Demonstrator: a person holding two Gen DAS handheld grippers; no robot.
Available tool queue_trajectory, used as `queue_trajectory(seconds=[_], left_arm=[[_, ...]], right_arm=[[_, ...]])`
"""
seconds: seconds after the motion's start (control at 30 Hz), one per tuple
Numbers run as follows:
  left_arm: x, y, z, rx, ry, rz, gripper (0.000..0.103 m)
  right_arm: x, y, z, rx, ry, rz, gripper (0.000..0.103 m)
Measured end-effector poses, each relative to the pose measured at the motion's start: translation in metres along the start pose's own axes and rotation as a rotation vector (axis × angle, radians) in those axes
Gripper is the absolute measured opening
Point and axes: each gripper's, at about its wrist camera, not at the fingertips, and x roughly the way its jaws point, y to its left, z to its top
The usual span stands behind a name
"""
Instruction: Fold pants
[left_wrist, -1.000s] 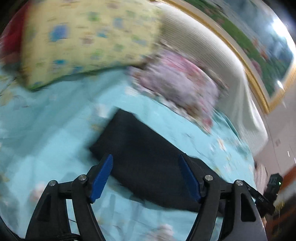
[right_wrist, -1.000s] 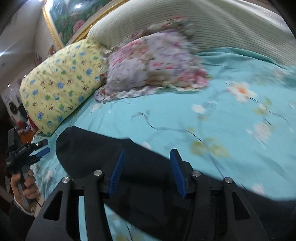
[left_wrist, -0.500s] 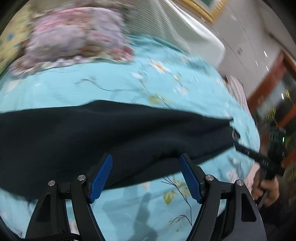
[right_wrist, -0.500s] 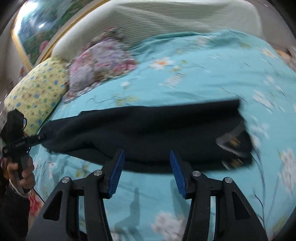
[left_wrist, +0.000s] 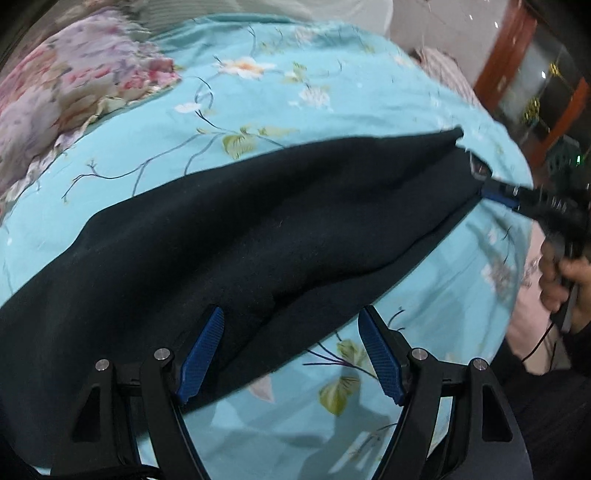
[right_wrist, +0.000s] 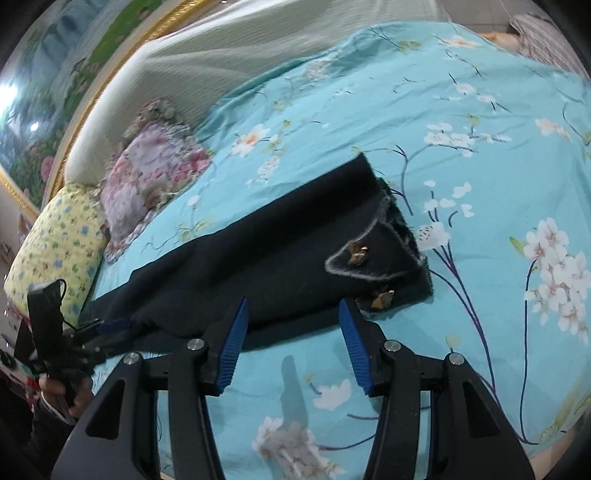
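Dark navy pants (left_wrist: 258, 221) lie stretched out lengthwise on the turquoise flowered bedsheet (left_wrist: 314, 110). Their end with frayed trim and gold buttons (right_wrist: 369, 254) points right in the right wrist view. My left gripper (left_wrist: 291, 332) is open just above the near long edge, and the cloth lies under the gap without being pinched. My right gripper (right_wrist: 291, 325) is open too, hovering at the near edge beside the buttoned end, nothing between its pads. Each gripper shows in the other's view: the right one (left_wrist: 509, 195) at the pants' far-right end, the left one (right_wrist: 99, 328) at the opposite end.
A pink flowered pillow (right_wrist: 155, 173) and a yellow patterned pillow (right_wrist: 55, 240) rest against a pale ribbed headboard (right_wrist: 221, 55), under a gold-framed painting (right_wrist: 37, 92). The bed's edge drops off at the right, near a wooden door frame (left_wrist: 509, 55). A person's hand (left_wrist: 561, 280) grips the right tool.
Both views have swung away from the pillows onto the pants. Both grippers have come down to the near edge, one toward each end. The gaps between their jaws look unchanged.
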Motion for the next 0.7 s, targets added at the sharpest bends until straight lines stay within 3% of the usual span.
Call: queue_trajectory(seconds=[0.23,0.4,0.47,0.5,0.53,0.6,0.7], left_arm=[[0.006,0.001,0.012,0.078,0.041,0.016,0.067],[0.021,-0.003,0.012,0.19,0.106,0.089,0.047],[0.023,0.0,0.012,0.212,0.109,0.094,0.039],[0.022,0.001,0.013,0.212,0.111,0.094,0.035],[0.021,0.006,0.014,0.207,0.113,0.103,0.023],[0.018,0.014,0.016,0.18,0.115,0.077,0.017],[0.009,0.016,0.017,0.17,0.098,0.051,0.009]], right_arm=[[0.004,-0.007,0.003,0.068,-0.004,0.025,0.052],[0.009,-0.008,0.005,0.075,0.001,0.025,0.052],[0.012,-0.01,0.006,0.081,0.001,0.022,0.046],[0.014,-0.012,0.006,0.086,0.005,0.017,0.034],[0.015,-0.013,0.007,0.092,0.008,0.013,0.029],[0.014,-0.017,0.007,0.101,0.001,0.005,0.008],[0.007,-0.017,0.008,0.099,-0.023,0.011,0.006]])
